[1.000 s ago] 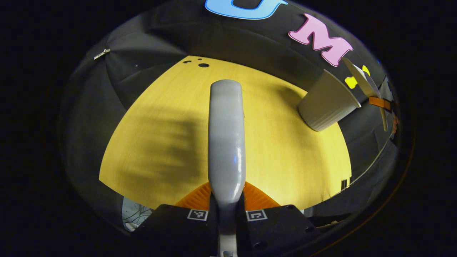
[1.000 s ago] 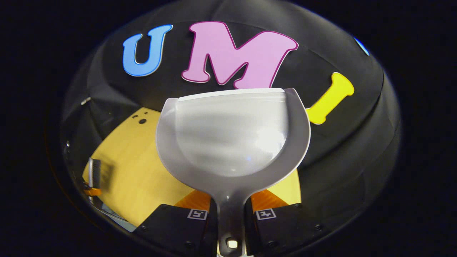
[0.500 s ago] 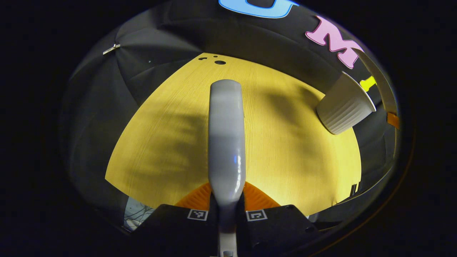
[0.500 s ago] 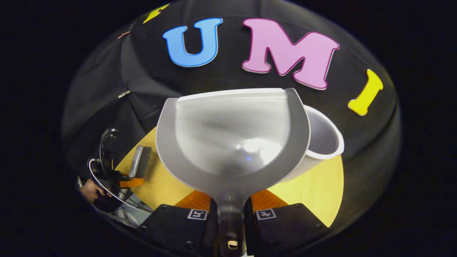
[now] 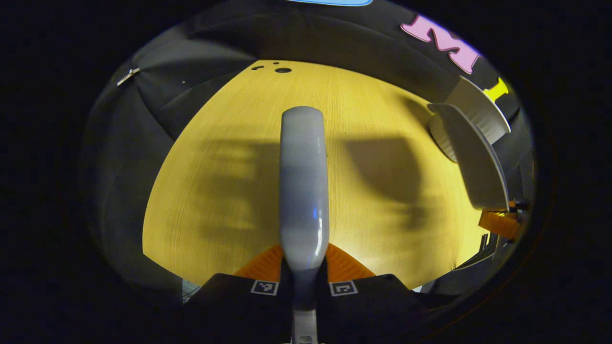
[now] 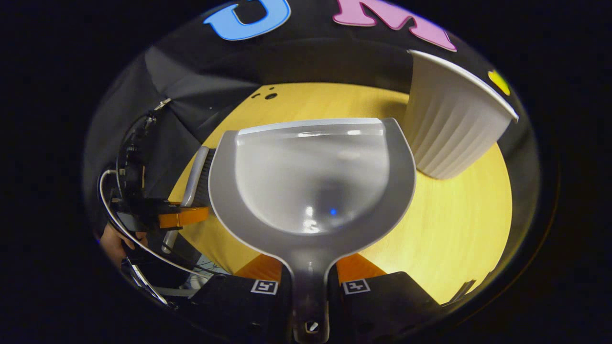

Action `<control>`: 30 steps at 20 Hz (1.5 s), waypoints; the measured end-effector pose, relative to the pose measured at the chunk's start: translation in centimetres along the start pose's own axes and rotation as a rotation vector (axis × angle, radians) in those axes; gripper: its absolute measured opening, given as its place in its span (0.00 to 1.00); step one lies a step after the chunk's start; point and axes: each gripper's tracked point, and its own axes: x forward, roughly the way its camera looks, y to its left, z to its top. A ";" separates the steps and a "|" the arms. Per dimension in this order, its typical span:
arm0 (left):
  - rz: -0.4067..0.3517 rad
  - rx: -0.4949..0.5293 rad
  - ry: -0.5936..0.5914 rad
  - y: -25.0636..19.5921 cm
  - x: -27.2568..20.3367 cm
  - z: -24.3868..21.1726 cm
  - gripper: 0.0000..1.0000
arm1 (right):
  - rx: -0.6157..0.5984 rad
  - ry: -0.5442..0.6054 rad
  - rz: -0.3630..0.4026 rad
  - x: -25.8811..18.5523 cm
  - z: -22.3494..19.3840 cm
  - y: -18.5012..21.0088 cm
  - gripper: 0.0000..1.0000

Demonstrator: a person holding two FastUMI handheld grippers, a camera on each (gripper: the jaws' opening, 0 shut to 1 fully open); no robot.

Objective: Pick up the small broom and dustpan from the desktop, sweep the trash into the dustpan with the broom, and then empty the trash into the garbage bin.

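Observation:
My left gripper (image 5: 304,267) is shut on the grey handle of the small broom (image 5: 303,181), which points away over the yellow desktop (image 5: 229,191). My right gripper (image 6: 310,274) is shut on the handle of the grey dustpan (image 6: 311,177); its scoop looks empty and hangs over the table. The white ribbed garbage bin (image 6: 449,124) stands just right of the pan. In the left gripper view the dustpan (image 5: 471,162) shows edge-on in front of the bin (image 5: 480,112). In the right gripper view the broom (image 6: 197,177) and left gripper (image 6: 184,217) sit at the left.
A hand (image 6: 112,239) and cables are behind the left gripper at the table's near left corner. Small holes (image 5: 283,70) mark the far edge of the desktop. Black cloth walls close in the back and sides. I see no trash on the table.
The right gripper has tipped down and swung left, so the dustpan now hangs low over the table beside the bin. The left gripper shifted only slightly with the broom.

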 end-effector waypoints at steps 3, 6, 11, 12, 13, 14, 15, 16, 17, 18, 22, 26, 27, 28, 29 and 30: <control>0.000 0.057 0.043 -0.8 0.6 0.5 0.25 | 0.064 0.059 -0.020 2.4 -3.8 -0.5 0.34; 0.020 0.125 0.085 -1.0 0.3 2.0 0.25 | 0.113 0.114 -0.042 3.0 -6.6 -0.7 0.34; 0.056 0.187 0.145 -1.4 0.3 1.7 0.25 | 0.181 0.121 -0.075 3.8 -7.1 -0.8 0.34; 0.061 0.196 0.154 -1.2 0.4 1.2 0.25 | 0.190 0.123 -0.078 3.9 -6.9 -0.6 0.34; 0.065 0.200 0.163 -1.1 0.3 1.1 0.25 | 0.199 0.123 -0.081 3.9 -6.7 -0.5 0.41; 0.066 0.202 0.170 -1.2 0.2 0.9 0.26 | 0.205 0.122 -0.086 3.9 -6.6 -0.4 0.35; 0.070 0.204 0.178 -1.3 0.2 0.7 0.27 | 0.207 0.126 -0.086 4.0 -6.7 -0.3 0.35; 0.077 0.206 0.183 -1.5 0.3 0.7 0.24 | 0.206 0.133 -0.083 4.2 -7.0 -0.4 0.35; 0.081 0.209 0.185 -1.7 0.2 0.7 0.28 | 0.212 0.142 -0.064 4.0 -7.1 -0.1 0.36; 0.082 0.210 0.189 -1.9 0.3 0.7 0.29 | 0.219 0.144 -0.049 3.6 -6.8 0.2 0.37; 0.076 0.202 0.176 -2.2 0.1 0.4 0.33 | 0.240 0.124 -0.037 3.4 -6.3 0.5 0.61; 0.089 0.180 0.133 -2.1 -1.2 1.1 0.76 | 0.245 0.100 -0.023 2.3 -5.5 0.6 0.99; 0.092 0.178 0.118 -2.2 -1.7 1.2 0.87 | 0.245 0.092 -0.019 1.8 -5.3 0.6 0.99; 0.093 0.178 0.106 -2.3 -2.5 1.2 0.98 | 0.244 0.078 -0.017 1.1 -4.9 0.7 0.99; 0.091 0.179 0.091 -2.6 -3.3 1.2 0.98 | 0.239 0.060 -0.018 0.3 -4.6 0.6 0.99; 0.094 0.176 0.069 -2.8 -4.1 1.5 0.97 | 0.232 0.034 -0.020 -0.7 -4.1 0.5 0.99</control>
